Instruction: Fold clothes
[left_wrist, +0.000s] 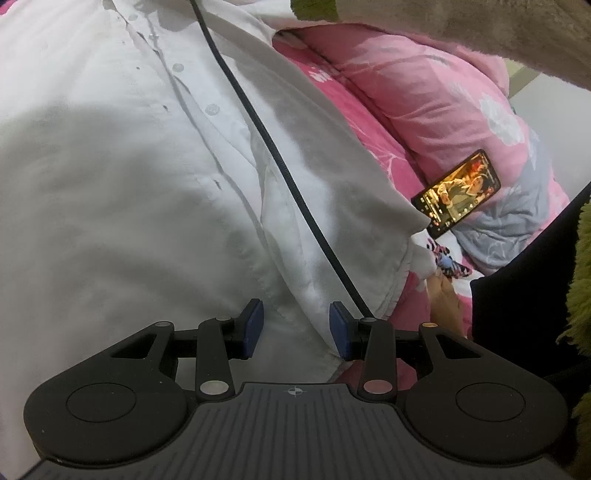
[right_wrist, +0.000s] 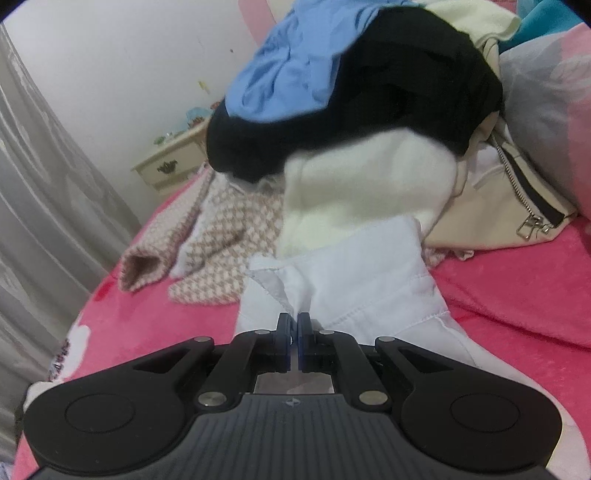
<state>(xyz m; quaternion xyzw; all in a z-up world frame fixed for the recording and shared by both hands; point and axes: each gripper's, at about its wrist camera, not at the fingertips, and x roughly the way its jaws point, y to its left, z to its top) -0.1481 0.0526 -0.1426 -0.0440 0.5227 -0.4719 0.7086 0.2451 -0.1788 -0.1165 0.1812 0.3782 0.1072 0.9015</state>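
Note:
A white button-up shirt (left_wrist: 129, 177) lies spread over the pink bed, its button placket running diagonally. My left gripper (left_wrist: 296, 325) is open, its blue pads (left_wrist: 255, 325) just above the shirt near a folded side edge. A black cable (left_wrist: 258, 125) crosses the shirt. In the right wrist view my right gripper (right_wrist: 294, 332) is shut on a fold of the white shirt (right_wrist: 351, 280), near its collar or cuff end, over the pink blanket.
A phone (left_wrist: 458, 192) with a lit screen lies on the pink bedding (left_wrist: 424, 92) right of the shirt. A pile of clothes, blue (right_wrist: 295, 55), black (right_wrist: 369, 92) and cream (right_wrist: 362, 184), a checked garment (right_wrist: 221, 251) and a cream bag (right_wrist: 498, 206) lie ahead. A nightstand (right_wrist: 173, 162) stands by the wall.

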